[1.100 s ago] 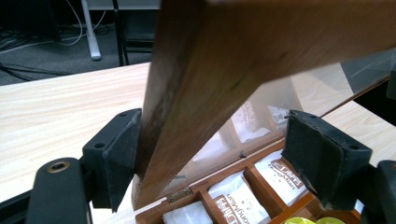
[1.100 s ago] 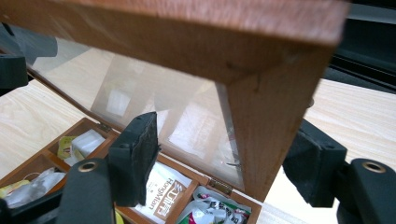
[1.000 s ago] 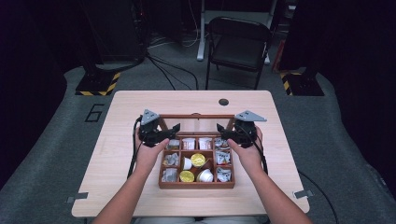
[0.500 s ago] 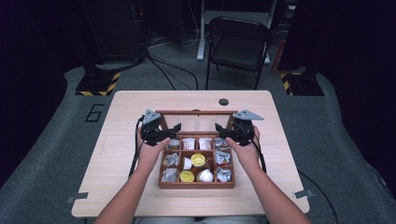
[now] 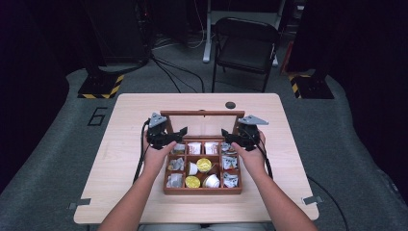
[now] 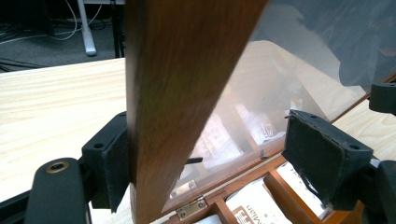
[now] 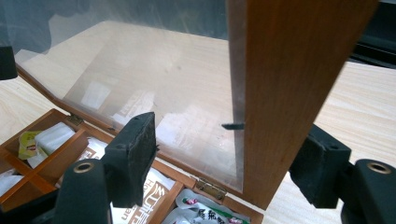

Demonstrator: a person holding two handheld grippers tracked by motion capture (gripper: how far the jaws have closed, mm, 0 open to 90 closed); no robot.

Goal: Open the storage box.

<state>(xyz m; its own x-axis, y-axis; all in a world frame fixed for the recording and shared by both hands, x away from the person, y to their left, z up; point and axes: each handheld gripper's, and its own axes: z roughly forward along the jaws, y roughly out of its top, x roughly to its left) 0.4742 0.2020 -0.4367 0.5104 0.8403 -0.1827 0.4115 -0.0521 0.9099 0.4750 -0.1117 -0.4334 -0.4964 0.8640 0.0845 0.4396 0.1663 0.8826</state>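
A person's left gripper [image 5: 166, 137] and right gripper [image 5: 239, 138] flank the raised lid [image 5: 202, 114] of a wooden compartment box [image 5: 202, 190] that sits near the middle of a pale wooden table [image 5: 120, 120].

At left, seen along the left gripper [image 6: 212, 161], the lid's left wooden side rail [image 6: 173, 102] stands between the jaws. One pad lies against the rail's outer face; the other pad stands well apart over the glass pane, so the jaws are apart and not clamped.

In the centre, the box holds sachets and small round tins in its compartments [image 5: 203, 165]. The lid stands up from hinges along the far edge, its long axis running left to right across the table.

At right, the right gripper [image 7: 229, 161] straddles the lid's right side rail [image 7: 285, 98]. Its jaws have just been shifting in width with the rail between them, and neither pad visibly presses the wood: open.

Each hand is nearest its own end of the lid, so any swing about the far hinge would likely be shared by both.
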